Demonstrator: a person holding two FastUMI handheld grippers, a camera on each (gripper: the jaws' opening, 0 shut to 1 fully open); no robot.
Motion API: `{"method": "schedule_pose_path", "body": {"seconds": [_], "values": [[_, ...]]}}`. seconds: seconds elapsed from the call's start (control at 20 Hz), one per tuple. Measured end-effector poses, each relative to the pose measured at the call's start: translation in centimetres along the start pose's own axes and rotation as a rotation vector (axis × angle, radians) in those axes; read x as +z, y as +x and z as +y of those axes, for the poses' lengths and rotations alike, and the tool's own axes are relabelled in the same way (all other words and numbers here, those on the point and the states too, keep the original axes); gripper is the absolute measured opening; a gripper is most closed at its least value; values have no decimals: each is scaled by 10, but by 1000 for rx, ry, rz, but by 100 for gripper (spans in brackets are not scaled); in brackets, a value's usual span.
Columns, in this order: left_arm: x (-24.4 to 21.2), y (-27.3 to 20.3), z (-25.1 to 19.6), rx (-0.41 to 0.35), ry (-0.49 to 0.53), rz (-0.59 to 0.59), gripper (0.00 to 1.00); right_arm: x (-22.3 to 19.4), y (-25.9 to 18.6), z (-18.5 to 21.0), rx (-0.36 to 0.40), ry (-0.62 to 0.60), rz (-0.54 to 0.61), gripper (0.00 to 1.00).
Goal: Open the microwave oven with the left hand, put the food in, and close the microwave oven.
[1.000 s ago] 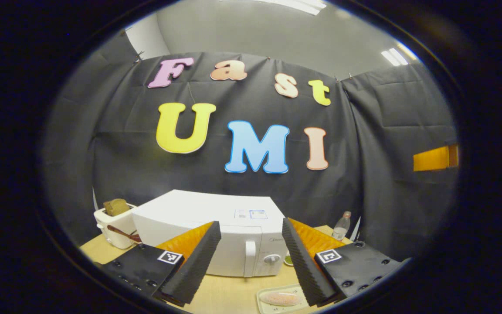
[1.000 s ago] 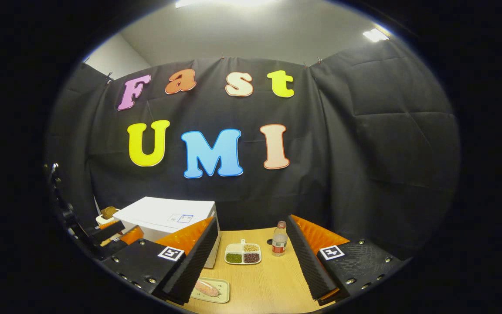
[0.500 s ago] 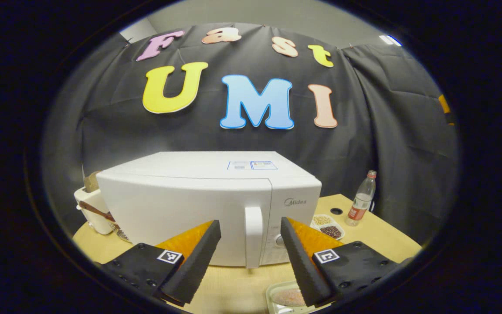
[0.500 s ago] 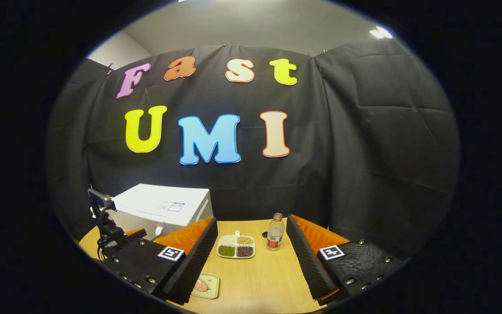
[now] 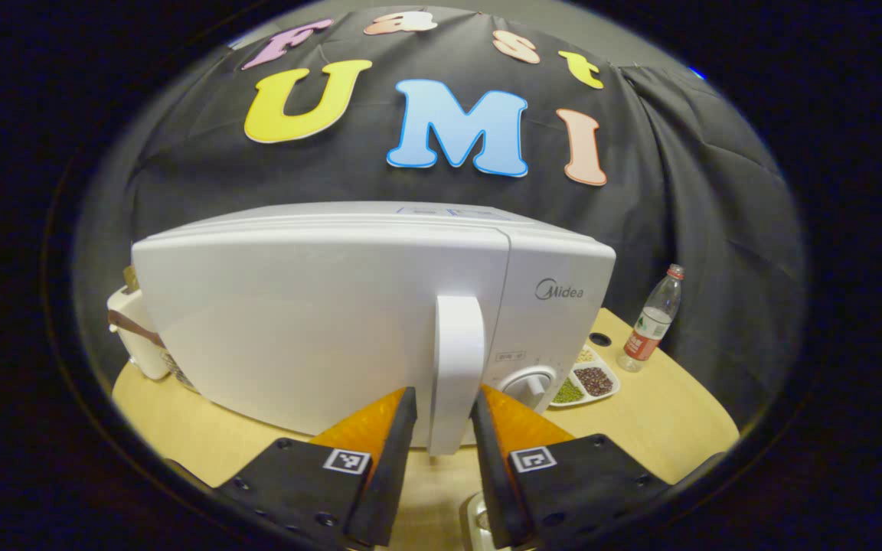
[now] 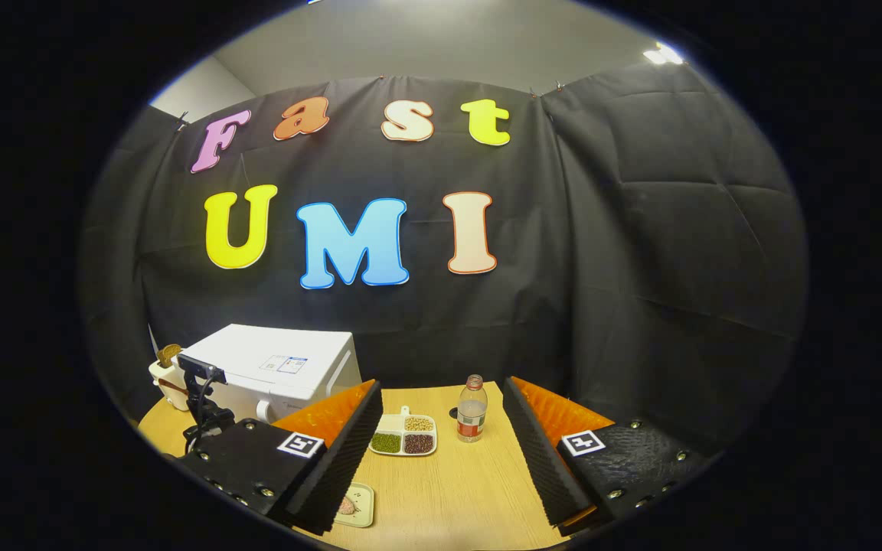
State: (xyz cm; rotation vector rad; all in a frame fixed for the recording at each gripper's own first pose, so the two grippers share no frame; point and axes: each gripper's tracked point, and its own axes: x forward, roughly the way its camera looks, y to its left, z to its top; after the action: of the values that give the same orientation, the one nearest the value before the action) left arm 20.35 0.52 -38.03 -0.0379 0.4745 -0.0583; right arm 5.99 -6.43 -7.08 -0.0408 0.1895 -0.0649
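Note:
The white microwave [image 5: 318,306] stands close in the left gripper view with its door closed. My left gripper [image 5: 443,394] is open only narrowly, one finger on each side of the vertical door handle [image 5: 456,360]. The right-hand finger touches the handle's edge and a sliver of door shows beside the other. A small tray with a pinkish piece of food [image 6: 349,505] lies on the table near my right gripper [image 6: 441,383]. That gripper hovers wide open and holds nothing. The microwave [image 6: 272,367] sits to its left.
A white toaster with bread [image 5: 131,337] stands left of the microwave. A divided dish of beans [image 6: 403,442] and a water bottle [image 6: 472,409] sit on the wooden table [image 6: 456,490] to the microwave's right. Black cloth walls close the back and right.
The left gripper has moved in to the microwave and narrowed from wide open to bracket the door handle. The right gripper has shifted only slightly and stayed open.

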Motion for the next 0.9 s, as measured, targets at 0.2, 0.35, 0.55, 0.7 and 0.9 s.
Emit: {"method": "schedule_pose_path", "body": {"seconds": [0.2,0.35,0.55,0.7,0.9], "values": [[2,-3,1,3,52,10,23,1,-2,4,5,6,-1,97],[3,-5,3,18,44,14,19,0,-4,5,6,2,-6,97],[1,-5,3,8,40,31,15,3,-11,7,14,1,-16,97],[2,-4,2,3,54,43,12,6,-14,6,13,4,-28,97],[1,-4,2,3,51,55,13,6,-18,8,10,0,-25,97]]}}
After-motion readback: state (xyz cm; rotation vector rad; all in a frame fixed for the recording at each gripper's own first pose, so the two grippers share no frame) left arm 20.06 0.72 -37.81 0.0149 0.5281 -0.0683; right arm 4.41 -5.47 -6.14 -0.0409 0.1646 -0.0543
